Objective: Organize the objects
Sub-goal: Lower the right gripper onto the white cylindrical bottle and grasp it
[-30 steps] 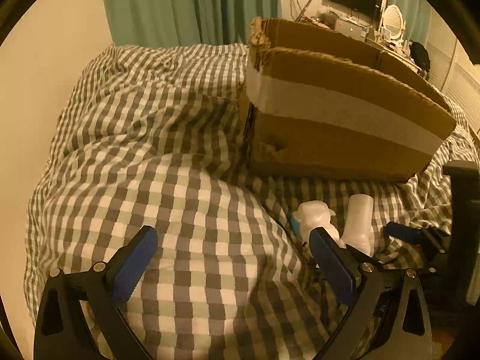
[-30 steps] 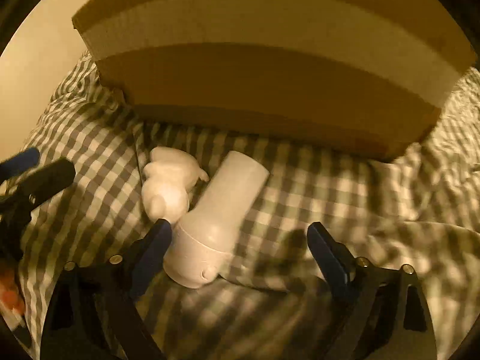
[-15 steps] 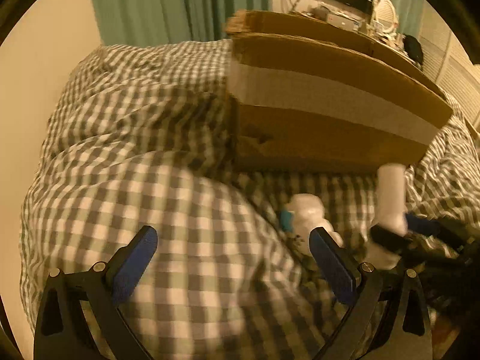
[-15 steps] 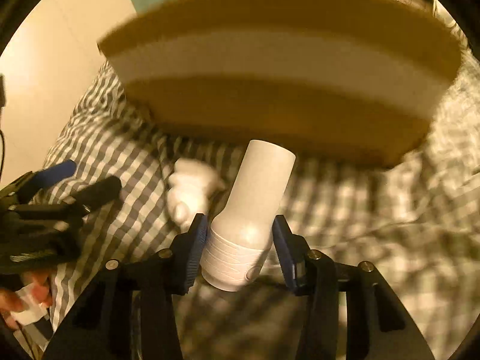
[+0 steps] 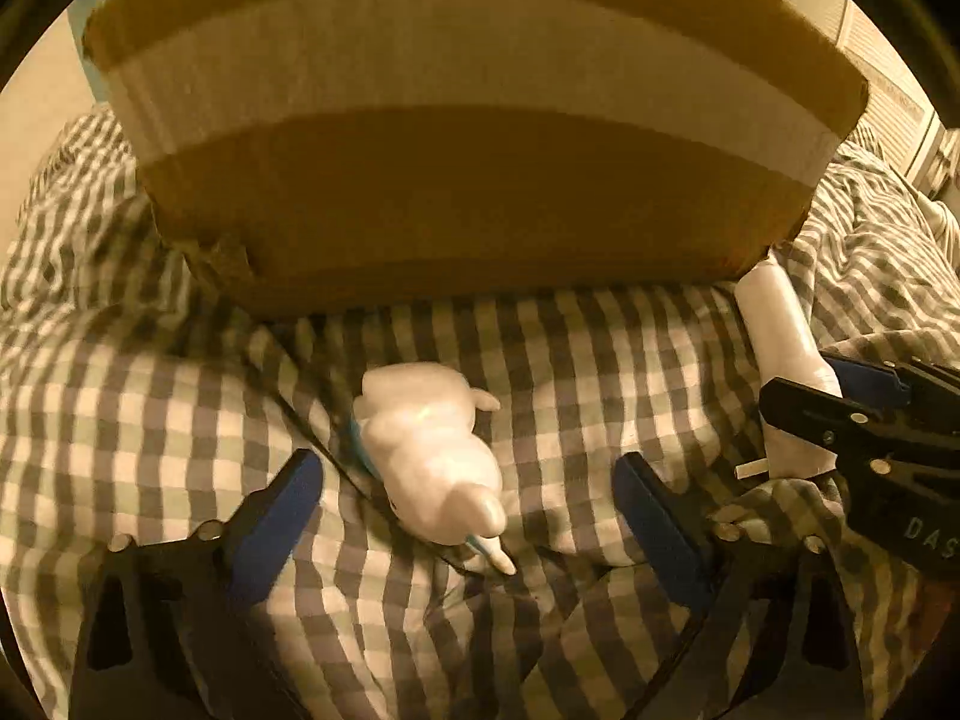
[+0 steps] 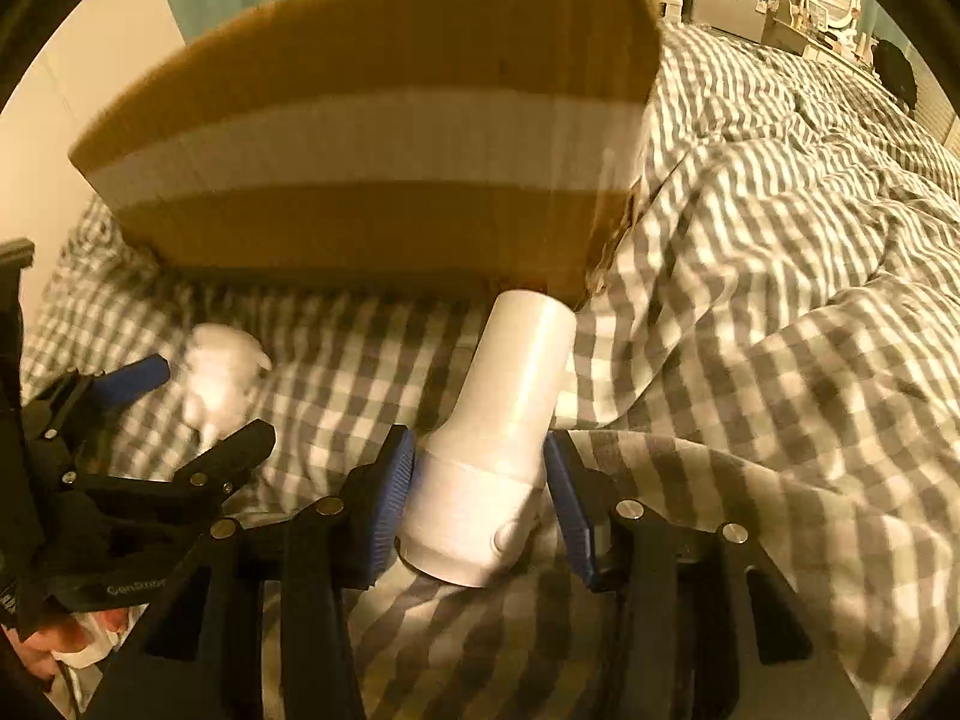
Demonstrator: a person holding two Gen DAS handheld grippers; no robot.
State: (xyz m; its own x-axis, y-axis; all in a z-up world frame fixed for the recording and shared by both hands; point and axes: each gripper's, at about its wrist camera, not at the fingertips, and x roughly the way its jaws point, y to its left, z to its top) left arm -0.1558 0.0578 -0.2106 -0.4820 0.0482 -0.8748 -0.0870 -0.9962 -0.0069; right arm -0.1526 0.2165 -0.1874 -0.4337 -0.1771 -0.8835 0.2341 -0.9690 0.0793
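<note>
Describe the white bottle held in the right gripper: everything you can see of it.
The white bottle looks like smooth, glossy plastic: a narrower cylindrical body widening to a ribbed collar with a small round button near its end. The right gripper is shut on that collar, both blue pads pressed to its sides. It tilts with the narrow flat end pointing toward the cardboard box, near the box's lower corner. It sits low over the checked duvet; whether it touches the fabric is unclear.

Checked bed cover (image 5: 180, 420) bears cardboard box (image 5: 468, 180) and white figurine (image 5: 432, 450)
</note>
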